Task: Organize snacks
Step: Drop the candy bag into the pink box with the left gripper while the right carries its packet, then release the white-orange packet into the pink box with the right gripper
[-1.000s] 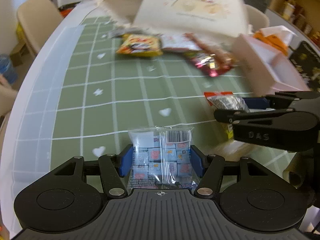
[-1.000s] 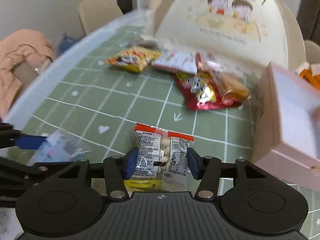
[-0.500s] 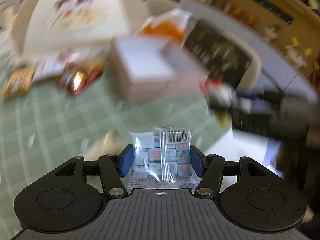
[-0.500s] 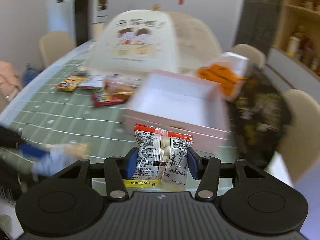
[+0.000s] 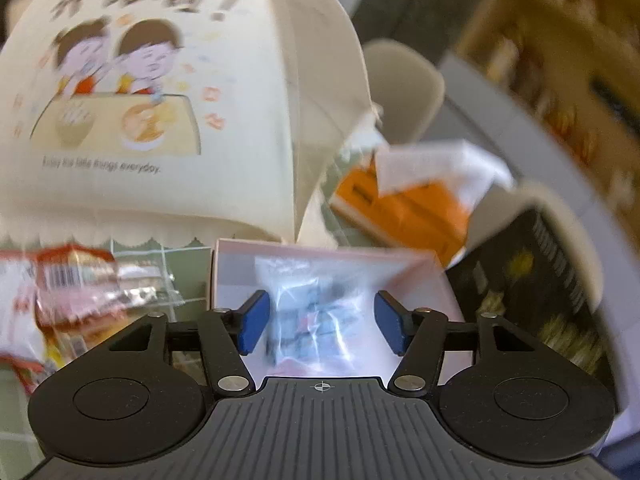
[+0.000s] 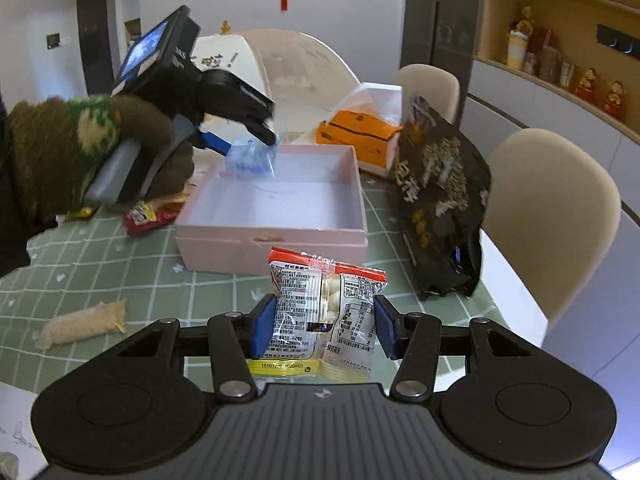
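Left gripper (image 5: 320, 322), jaws closing, no longer pinching the clear packet (image 5: 310, 320) above the pink box (image 6: 280, 236); right gripper (image 6: 324, 330) is clenching an upright peanut packet (image 6: 326, 312) before the box's near wall.

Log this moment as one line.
left hand-held gripper: jaws closing, clear packet between, over pink box | right hand-held gripper: shut on red-top packet, short of box

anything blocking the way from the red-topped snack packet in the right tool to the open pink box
Nothing visible does. The snack packet faces the pink box across bare tablecloth; the left tool and its blue packet hang over the far corner only.
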`<action>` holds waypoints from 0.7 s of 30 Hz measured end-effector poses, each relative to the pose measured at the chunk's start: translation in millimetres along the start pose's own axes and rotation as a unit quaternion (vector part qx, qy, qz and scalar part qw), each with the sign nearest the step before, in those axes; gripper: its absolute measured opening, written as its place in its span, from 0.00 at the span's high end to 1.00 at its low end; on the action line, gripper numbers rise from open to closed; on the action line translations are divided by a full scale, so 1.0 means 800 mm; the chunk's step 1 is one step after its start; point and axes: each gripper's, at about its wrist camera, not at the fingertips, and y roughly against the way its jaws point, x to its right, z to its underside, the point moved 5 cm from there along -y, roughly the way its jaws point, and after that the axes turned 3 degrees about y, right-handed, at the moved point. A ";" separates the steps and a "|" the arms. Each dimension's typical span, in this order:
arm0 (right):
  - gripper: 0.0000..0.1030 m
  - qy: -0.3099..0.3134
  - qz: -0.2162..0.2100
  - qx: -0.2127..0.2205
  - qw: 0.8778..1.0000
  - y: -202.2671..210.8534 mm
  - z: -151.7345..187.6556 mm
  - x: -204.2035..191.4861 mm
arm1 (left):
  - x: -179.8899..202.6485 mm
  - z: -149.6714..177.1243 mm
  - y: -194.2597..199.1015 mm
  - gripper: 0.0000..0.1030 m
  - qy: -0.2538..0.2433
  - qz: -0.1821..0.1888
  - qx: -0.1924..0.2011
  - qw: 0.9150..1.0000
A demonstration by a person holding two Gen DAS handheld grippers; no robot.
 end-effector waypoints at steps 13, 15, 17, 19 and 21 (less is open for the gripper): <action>0.44 -0.008 -0.087 -0.002 0.996 -0.100 -0.211 0.006 | -0.044 0.027 0.188 0.39 -0.105 -0.016 0.039 0.994; 0.44 -0.010 -0.080 -0.027 0.996 -0.123 -0.241 0.006 | -0.068 0.032 0.212 0.39 -0.114 -0.026 0.032 0.993; 0.42 -0.004 -0.073 -0.023 0.997 -0.132 -0.261 0.004 | -0.098 0.033 0.228 0.39 -0.113 -0.043 0.031 0.992; 0.37 0.006 -0.067 -0.013 0.998 -0.136 -0.270 -0.001 | -0.143 0.033 0.239 0.39 -0.098 -0.072 0.031 0.992; 0.37 0.007 -0.065 -0.008 0.998 -0.141 -0.269 -0.009 | -0.196 0.032 0.240 0.39 -0.061 -0.102 0.025 0.993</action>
